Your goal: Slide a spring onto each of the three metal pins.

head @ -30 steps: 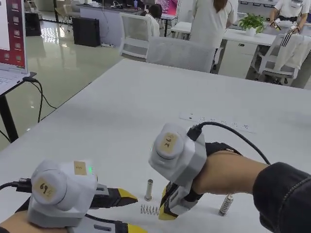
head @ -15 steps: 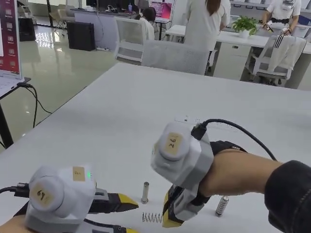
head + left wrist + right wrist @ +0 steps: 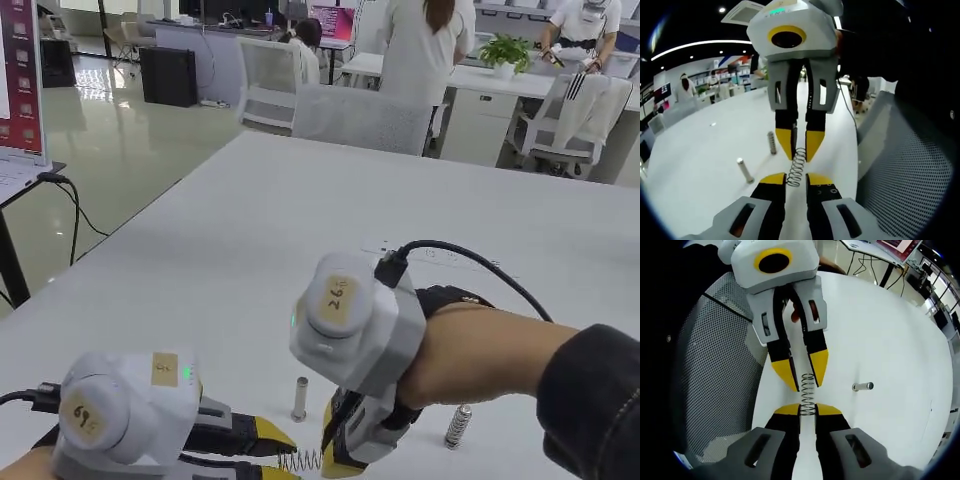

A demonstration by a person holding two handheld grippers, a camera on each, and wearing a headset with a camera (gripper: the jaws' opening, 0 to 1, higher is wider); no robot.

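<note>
We see a white worktop (image 3: 300, 220) with a person's two handheld grippers meeting nose to nose near its close edge, at 6 o'clock in the head view. A loose spring (image 3: 796, 167) is held straight between them. The left gripper (image 3: 795, 179) has its yellow-tipped fingers clenched on one end of the spring. The right gripper (image 3: 807, 410) has its fingers clenched on the other end, so the coil bridges the short gap between the two sets of tips. We cannot tell whether the spring is lifted off the surface. In the head view the left gripper comes in from 8 o'clock. The right gripper, on an arm (image 3: 590, 400) in a dark sleeve, comes in from 4 o'clock. Just beyond the spring, at 12 o'clock from it, a bare metal pin (image 3: 301, 398) stands upright on the worktop, apart from both grippers. At 3 o'clock from that pin, past the right gripper, a second pin (image 3: 457, 425) stands wearing its own coil. At the far side of the worktop, at 12 o'clock, a grey chair (image 3: 360, 115) is pushed in. Beyond it, people (image 3: 425, 50) stand among desks in an open office.
</note>
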